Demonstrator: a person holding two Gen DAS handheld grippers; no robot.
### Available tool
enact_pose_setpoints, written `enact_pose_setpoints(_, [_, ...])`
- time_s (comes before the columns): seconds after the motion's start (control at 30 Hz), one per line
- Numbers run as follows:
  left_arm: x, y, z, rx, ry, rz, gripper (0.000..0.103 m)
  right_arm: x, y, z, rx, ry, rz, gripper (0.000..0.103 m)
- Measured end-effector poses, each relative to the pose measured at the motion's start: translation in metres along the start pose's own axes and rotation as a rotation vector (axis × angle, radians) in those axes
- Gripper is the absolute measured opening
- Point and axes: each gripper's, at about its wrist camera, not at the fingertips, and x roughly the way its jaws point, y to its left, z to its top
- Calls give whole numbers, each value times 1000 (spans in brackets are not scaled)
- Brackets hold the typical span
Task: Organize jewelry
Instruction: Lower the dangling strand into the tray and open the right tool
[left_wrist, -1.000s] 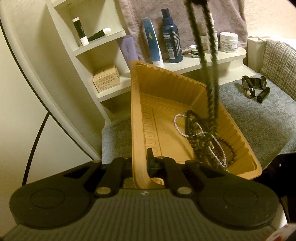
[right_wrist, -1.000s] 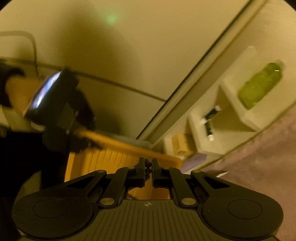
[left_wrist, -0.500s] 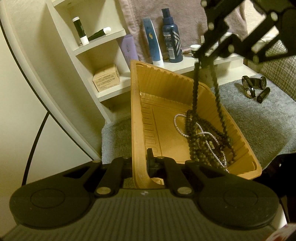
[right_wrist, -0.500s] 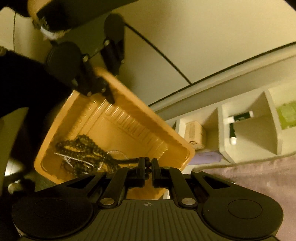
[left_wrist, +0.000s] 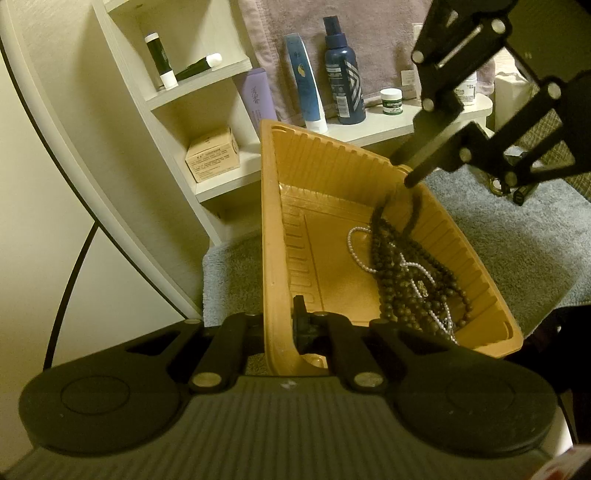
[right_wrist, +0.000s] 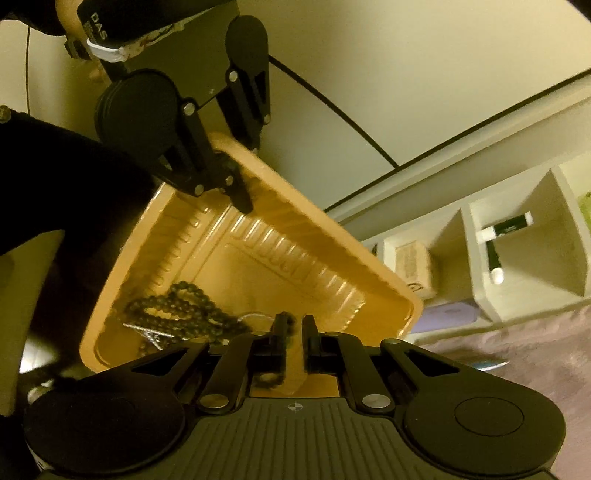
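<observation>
Your L gripper (left_wrist: 286, 325), frame bottom, clenches the tray (left_wrist: 273, 229) rim; R gripper (left_wrist: 408, 181), upper right, pinches the dark bead necklace (left_wrist: 402, 280) over it.

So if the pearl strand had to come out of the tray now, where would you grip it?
Probably the bare loop of the pearl strand toward the tray's far end, coming from above. The rest is tangled under the dark bead necklace, so pinching there would drag both.
</observation>
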Motion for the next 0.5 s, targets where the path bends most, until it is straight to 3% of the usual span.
enact_pose_setpoints(0.23, [0, -1, -2, -4, -1, 1, 5, -10, -4, -12, 143, -40, -86, 7])
enact_pose_setpoints(0.4, [0, 1, -2, -10, -2, 0, 5, -45, -13, -52, 507, -136, -210, 7])
enact_pose_setpoints(0.5, [0, 1, -2, -10, -2, 0, 5, -63, -4, -90, 762, -144, -326, 7])
